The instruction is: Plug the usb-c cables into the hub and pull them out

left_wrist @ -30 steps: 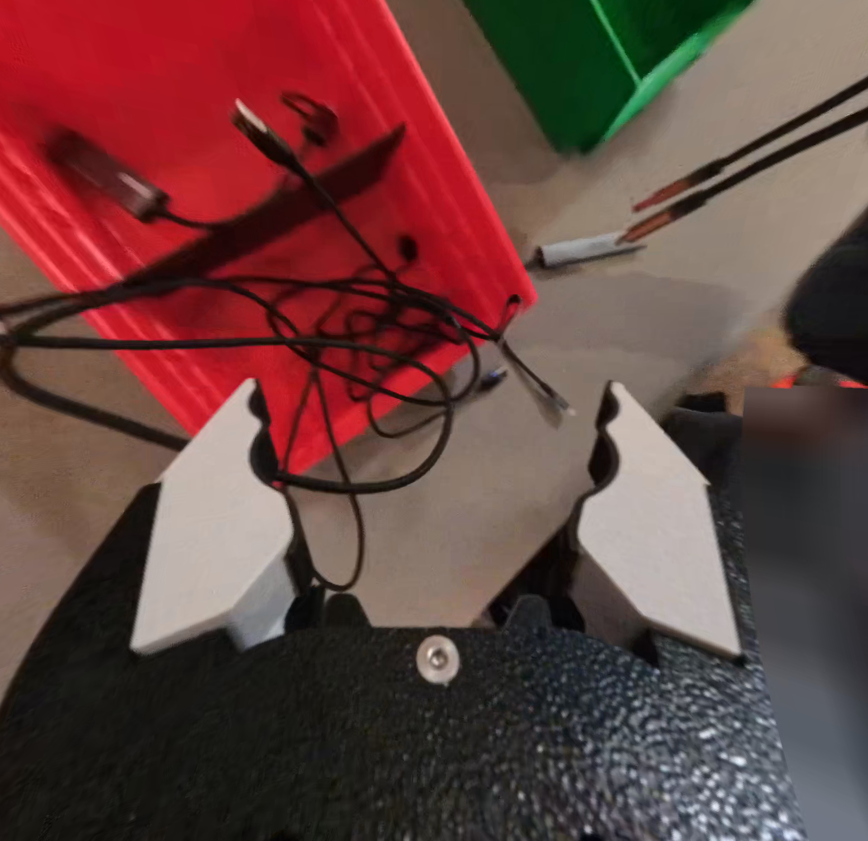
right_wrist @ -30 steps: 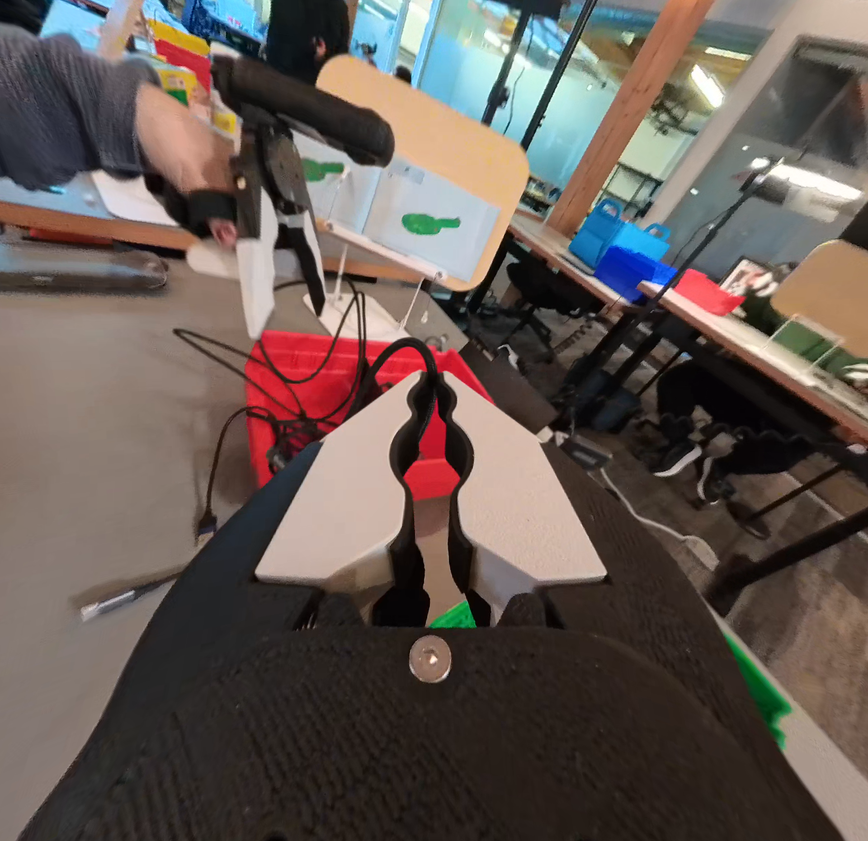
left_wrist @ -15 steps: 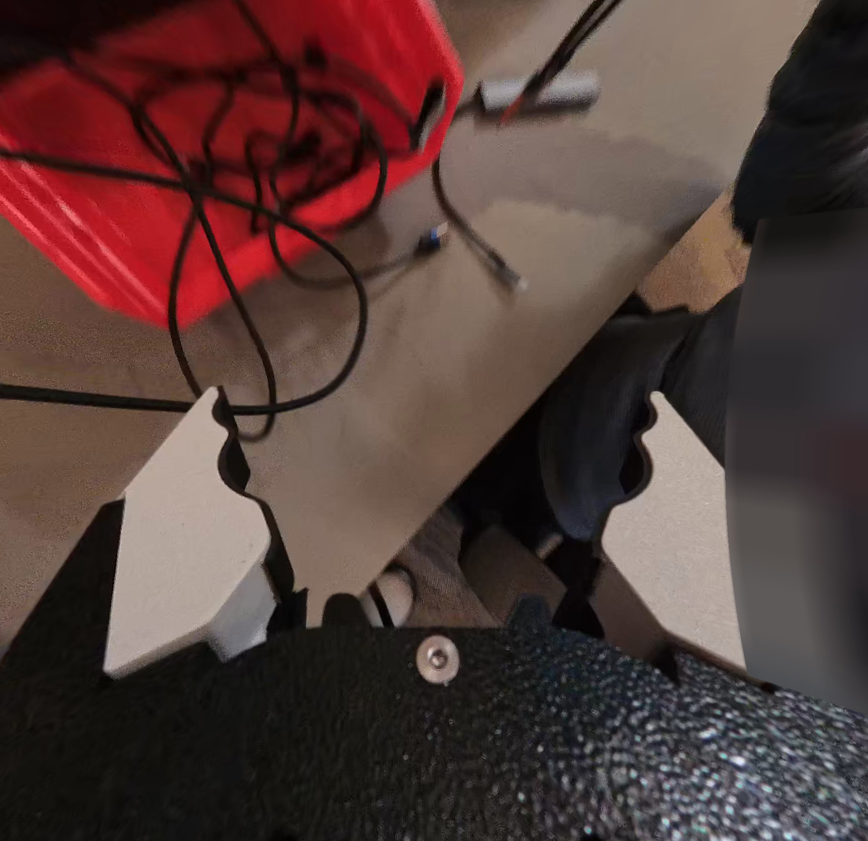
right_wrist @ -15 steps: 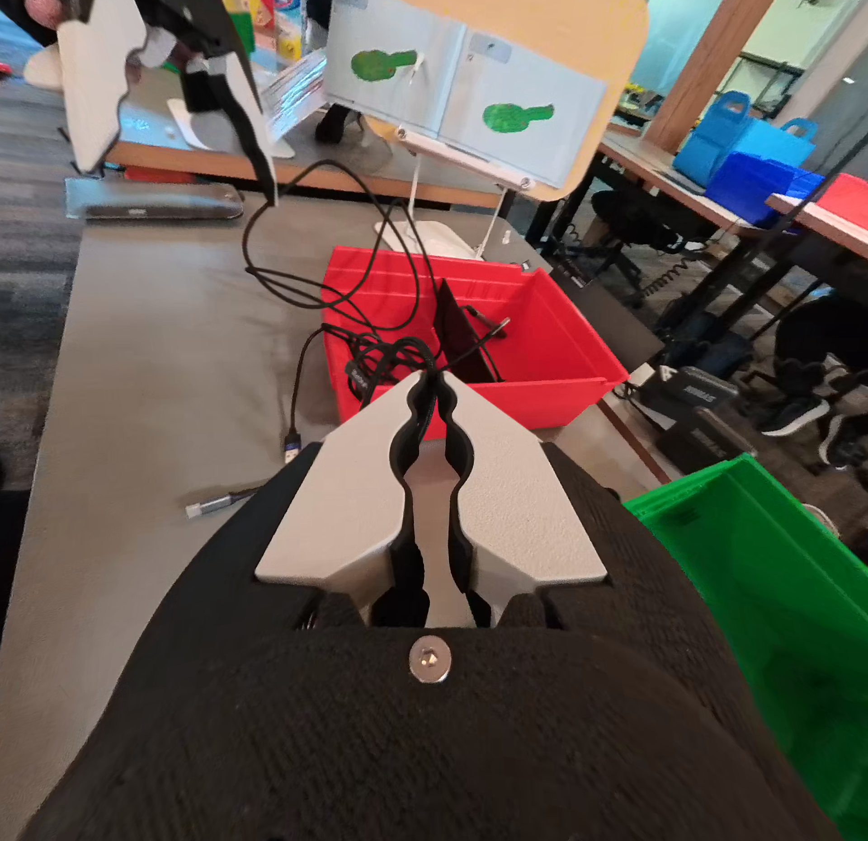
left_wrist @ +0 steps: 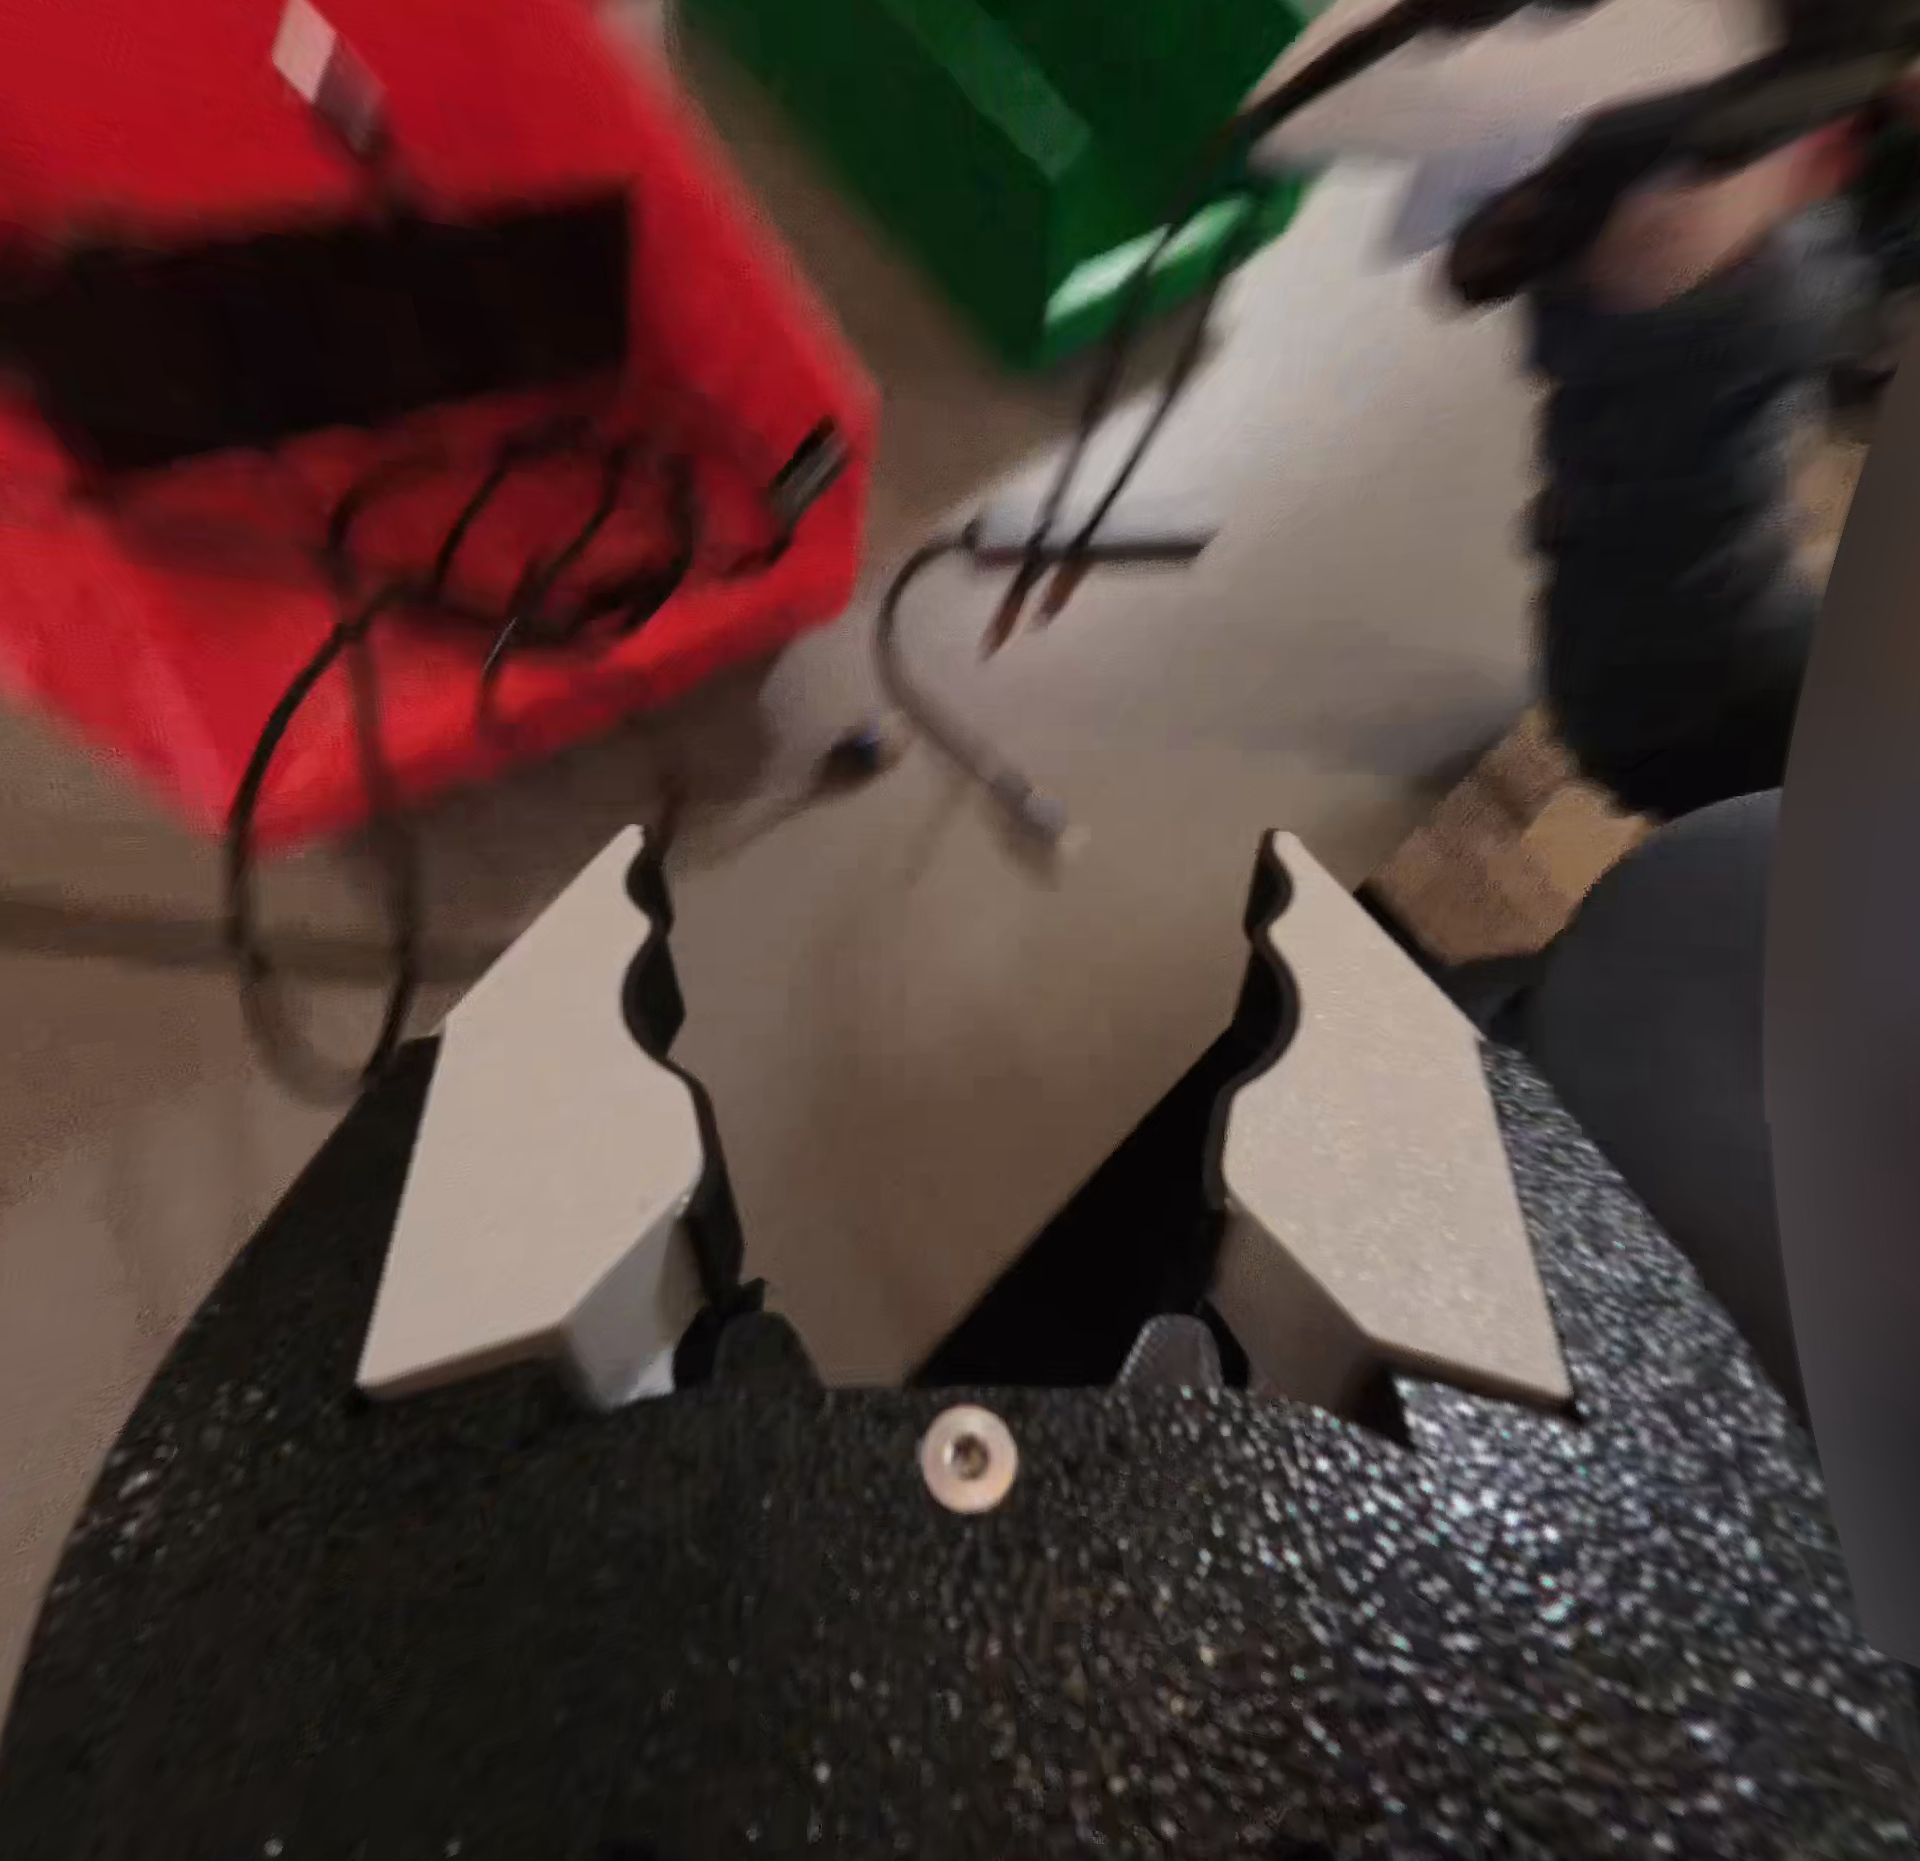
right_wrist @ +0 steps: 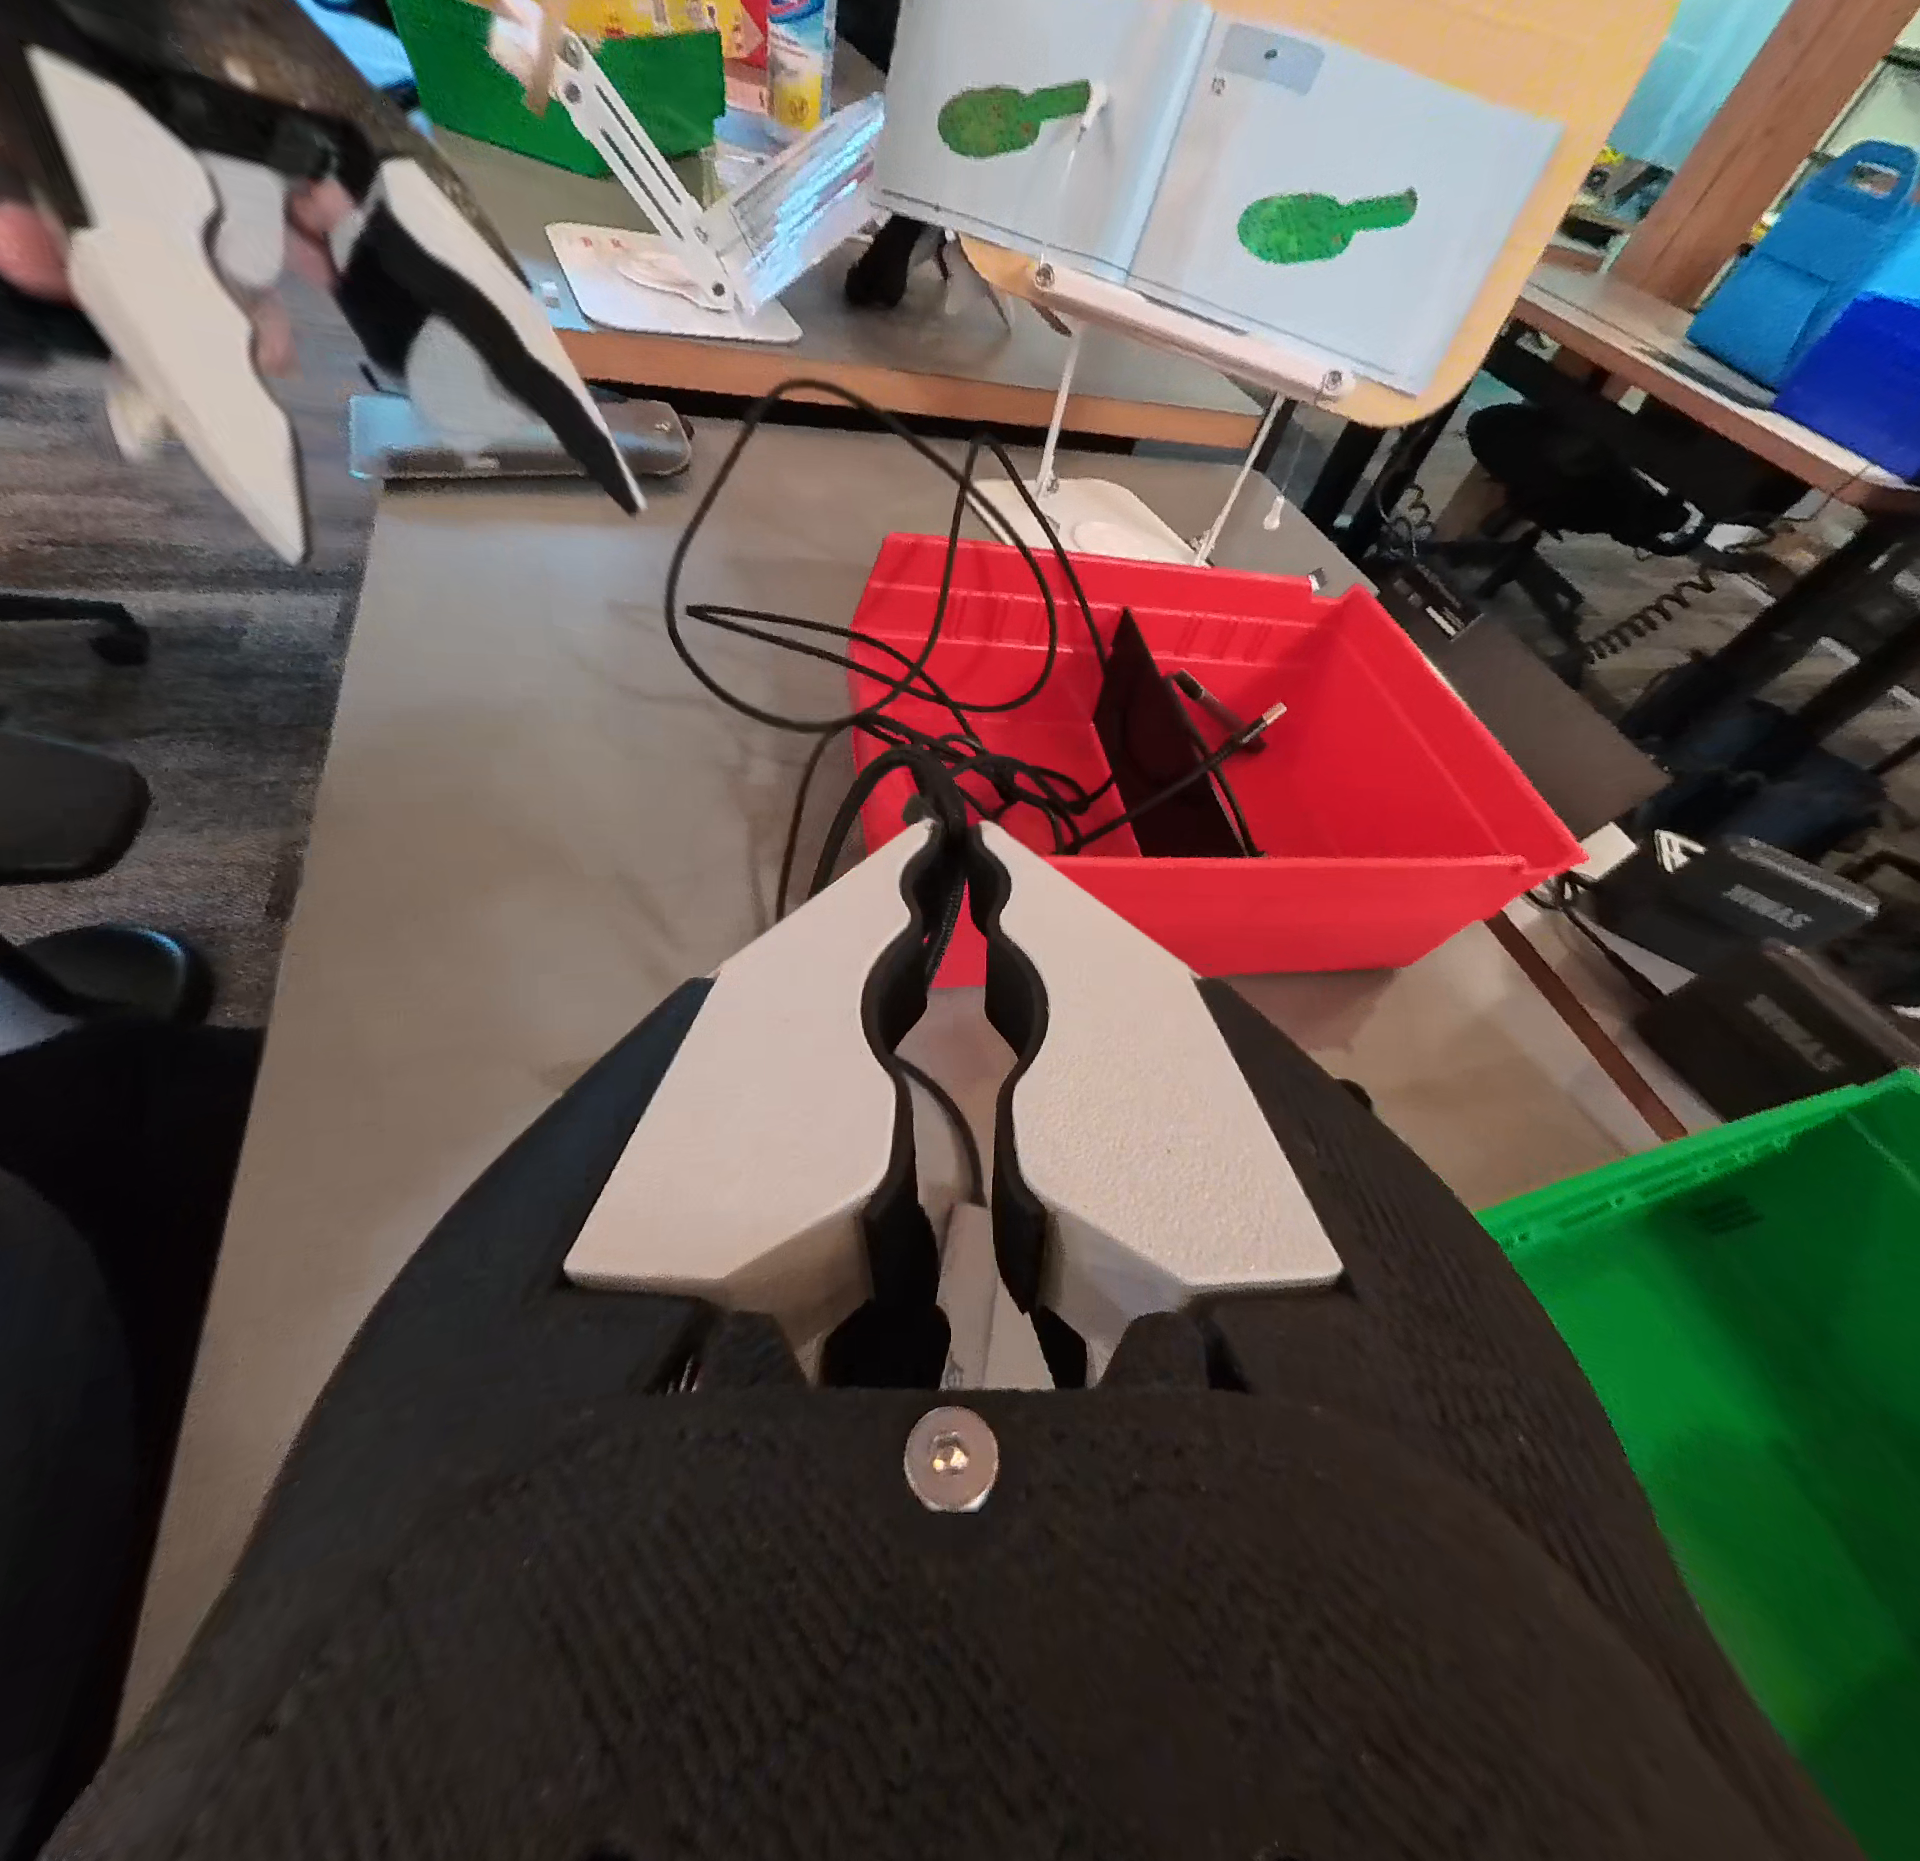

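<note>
A tangle of black USB-C cables [right_wrist: 966, 762] spills from the front left corner of the red bin [right_wrist: 1299, 876] onto the grey table [right_wrist: 520, 772]. One silver plug [right_wrist: 1262, 715] rests inside the bin by a black divider [right_wrist: 1153, 751]. I cannot make out the hub. My right gripper [right_wrist: 954, 832] is shut, its tips right at the tangle. A cable shows through the gap between its fingers; I cannot tell if it is pinched. My left gripper [left_wrist: 953, 840] is open and empty above the table, near loose plug ends [left_wrist: 1023, 809]. It also shows raised at the upper left [right_wrist: 457, 528].
A green bin [right_wrist: 1714, 1344] stands at the near right, also in the left wrist view [left_wrist: 935, 97]. A white stand with a board [right_wrist: 1195, 149] stands behind the red bin [left_wrist: 156, 149]. A dark flat device [right_wrist: 520, 450] lies at the far edge. The table's right edge runs close to the bins. My hands' fingertips stand some 20 cm from each other.
The left wrist view swung from the table edge back toward the bins, with heavy blur. My right gripper moved closer to the red bin, and the cable tangle now sits at its tips. Both jaws keep their states.
</note>
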Demonstrator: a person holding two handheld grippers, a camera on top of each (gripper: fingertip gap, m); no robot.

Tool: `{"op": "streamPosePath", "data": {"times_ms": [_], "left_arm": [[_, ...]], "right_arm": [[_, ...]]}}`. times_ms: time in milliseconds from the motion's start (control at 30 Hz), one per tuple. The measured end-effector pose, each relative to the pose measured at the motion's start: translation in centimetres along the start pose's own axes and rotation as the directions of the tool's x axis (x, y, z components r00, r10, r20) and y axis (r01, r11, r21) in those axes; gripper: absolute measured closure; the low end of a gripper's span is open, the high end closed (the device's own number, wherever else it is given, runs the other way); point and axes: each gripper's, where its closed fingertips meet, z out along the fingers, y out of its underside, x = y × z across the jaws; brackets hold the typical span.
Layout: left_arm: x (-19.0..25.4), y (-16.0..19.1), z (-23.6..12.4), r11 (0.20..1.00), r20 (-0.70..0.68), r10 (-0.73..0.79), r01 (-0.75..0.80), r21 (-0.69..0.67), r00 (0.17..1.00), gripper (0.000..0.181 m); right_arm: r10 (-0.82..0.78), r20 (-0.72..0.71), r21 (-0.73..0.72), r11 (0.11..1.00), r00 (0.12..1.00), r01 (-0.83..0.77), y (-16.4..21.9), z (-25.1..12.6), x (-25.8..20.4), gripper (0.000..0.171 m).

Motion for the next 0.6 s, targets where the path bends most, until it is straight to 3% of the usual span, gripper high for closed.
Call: {"op": "streamPosePath", "data": {"times_ms": [33, 133, 200, 267, 333, 467, 600], "left_arm": [[1.8, -1.4, 0.8, 0.994, -0.029, 0.058, -0.055, 0.092, 0.998, 0.081], [4.9, -3.7, 3.7, 0.94, 0.008, 0.231, -0.225, 0.257, 0.973, 0.104], [5.2, -4.7, 5.2, 0.893, 0.097, 0.303, -0.318, 0.318, 0.948, 0.104], [7.3, -5.8, 6.1, 0.843, 0.042, 0.36, -0.344, 0.415, 0.932, 0.117], [8.6, -6.1, 7.4, 0.853, -0.045, 0.364, -0.314, 0.416, 0.93, 0.135], [8.3, -6.1, 9.7, 0.857, -0.026, 0.417, -0.384, 0.344, 0.908, 0.17], [8.7, -6.3, 9.5, 0.854, -0.078, 0.424, -0.37, 0.367, 0.902, 0.181]], "right_arm": [[0.003, 0.006, 0.012, 1.0, 1.0, -0.003, -0.4, -0.1, -0.2, 0.17], [0.004, 0.028, 0.037, 0.999, 1.0, -0.005, -1.3, -0.4, -0.8, 0.171], [-0.02, 0.051, 0.037, 0.999, 0.998, 0.018, -1.6, -0.6, -1.6, 0.17], [-0.059, 0.084, 0.031, 0.998, 0.995, 0.056, -1.7, -0.9, -2.5, 0.17], [-0.083, 0.119, 0.022, 0.997, 0.989, 0.08, -1.6, -1.0, -3.4, 0.17], [-0.109, 0.139, 0.01, 0.994, 0.984, 0.108, -1.4, -1.4, -4.1, 0.17], [-0.108, 0.149, 0.042, 0.994, 0.983, 0.103, -1.7, -2.1, -4.4, 0.17]]}}
